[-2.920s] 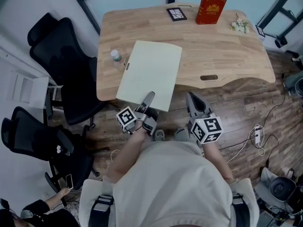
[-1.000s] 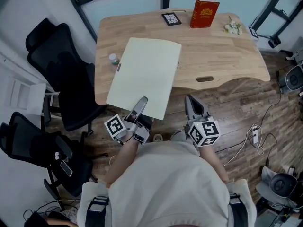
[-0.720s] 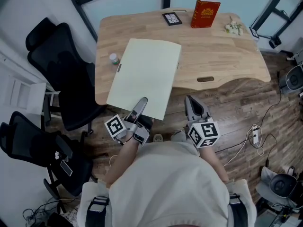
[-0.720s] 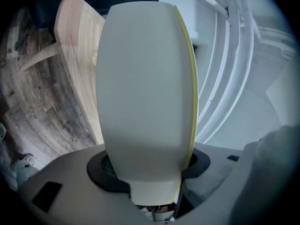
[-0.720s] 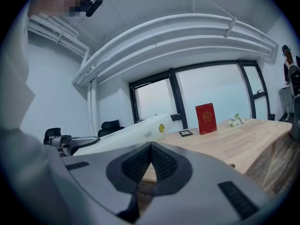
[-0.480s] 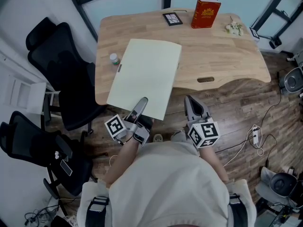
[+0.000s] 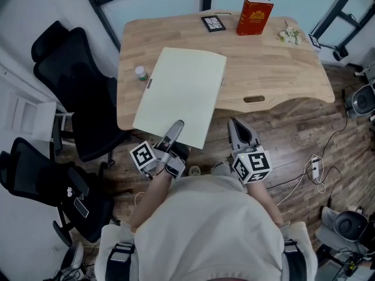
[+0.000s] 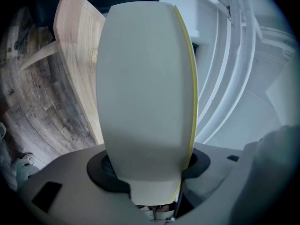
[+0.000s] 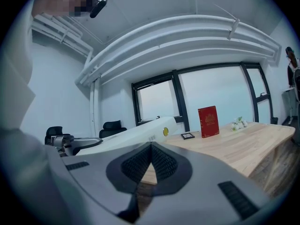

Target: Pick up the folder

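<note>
Over desk (image 7: 281, 69) left part: folder (image 7: 181, 92), near edge clamped between left gripper (image 7: 176, 125) jaws. Beside it, clear of folder: right gripper (image 7: 235, 123), jaws together, nothing between. At far edge: upright book (image 7: 254, 16). Near folder's left side: 1 bottle (image 7: 140, 73).

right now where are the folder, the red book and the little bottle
folder (image 7: 181, 92), head view, middle of its pale cover
red book (image 7: 255, 16), head view, middle of its front cover
little bottle (image 7: 141, 73), head view, its top
</note>
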